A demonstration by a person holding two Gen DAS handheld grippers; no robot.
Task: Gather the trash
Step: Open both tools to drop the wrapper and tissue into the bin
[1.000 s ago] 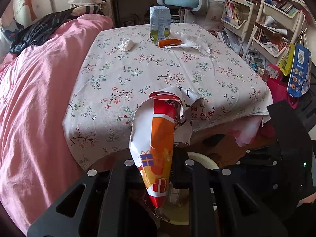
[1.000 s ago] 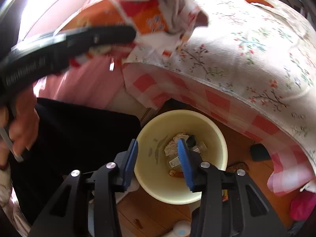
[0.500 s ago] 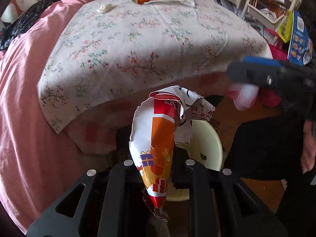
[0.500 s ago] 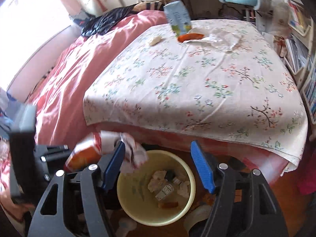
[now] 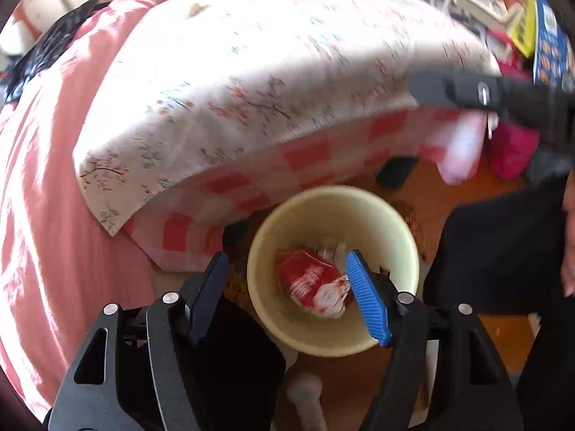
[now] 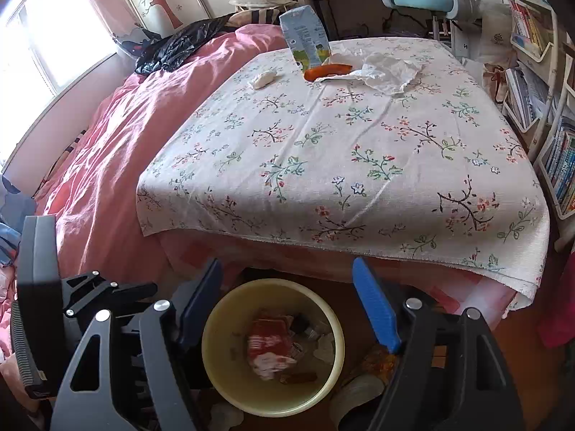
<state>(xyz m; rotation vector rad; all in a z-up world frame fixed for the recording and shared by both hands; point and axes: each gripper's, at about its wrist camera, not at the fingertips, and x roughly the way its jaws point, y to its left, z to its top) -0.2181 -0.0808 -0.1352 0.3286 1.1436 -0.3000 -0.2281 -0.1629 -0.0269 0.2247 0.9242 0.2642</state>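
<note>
trash update: the red and white wrapper (image 5: 312,283) that was pinched in the left tongs (image 5: 287,280) a second ago is now lying in the cream bin (image 5: 402,237) on the floor, on top of the older scraps. left tongs are mid-release, jaws spreading apart with nothing gripped. the wrapper shows between them only because they hang right over the bin. right tongs (image 6: 287,305) are widening too and are empty, hovering over the same bin (image 6: 215,323), where the wrapper (image 6: 269,348) shows again from the other side.

so that's one piece done, i'd say. what's left sits at the far end of the counter (image 6: 359,179): a blue and green carton (image 6: 305,39) standing upright, an orange wrapper (image 6: 329,71) just in front of it, a crumpled white sheet (image 6: 388,70) touching that, and a small white wad (image 6: 264,79) off to the left, nearer the pink bed cover (image 6: 107,165).

my guess is the next job is a reach back across the floral cloth. with both tongs free, either could go. the carton looks the easiest to grab; the flat sheet may be fiddly.
</note>
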